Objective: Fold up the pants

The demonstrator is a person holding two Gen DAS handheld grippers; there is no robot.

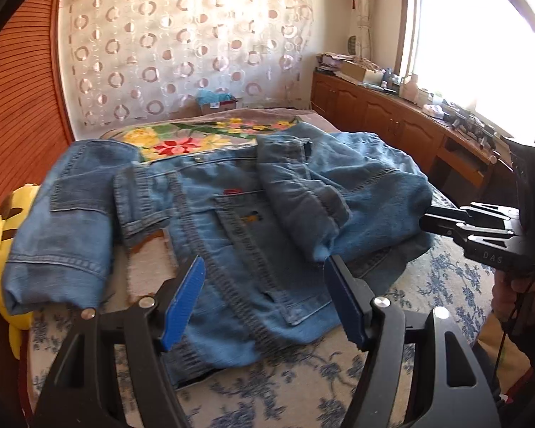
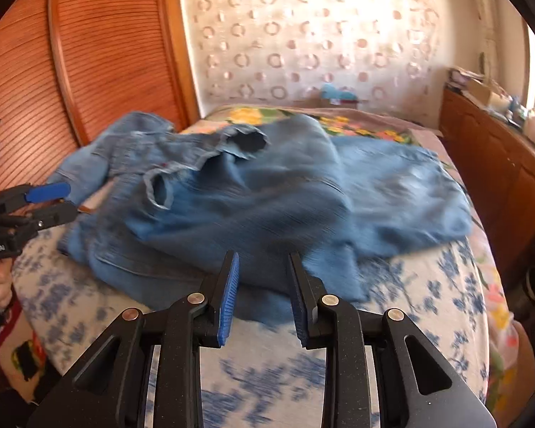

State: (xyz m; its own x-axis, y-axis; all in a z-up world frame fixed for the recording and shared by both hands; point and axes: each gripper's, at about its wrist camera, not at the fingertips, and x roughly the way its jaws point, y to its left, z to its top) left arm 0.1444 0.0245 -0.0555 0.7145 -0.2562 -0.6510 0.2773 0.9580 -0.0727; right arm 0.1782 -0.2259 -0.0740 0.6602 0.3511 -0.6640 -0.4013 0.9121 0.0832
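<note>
Blue denim pants lie crumpled on the bed, legs thrown over the waist part; they also show in the right wrist view, blurred. My left gripper is open and empty, hovering just above the near edge of the pants. It shows at the left of the right wrist view. My right gripper is open and empty, just above the near edge of the pants. It shows at the right of the left wrist view, next to the pants' right side.
The bed has a white and blue flowered cover and a bright flowered blanket at the far end. A yellow plush toy lies at the left edge. A wooden cabinet with clutter runs along the right; a wooden slatted door stands at left.
</note>
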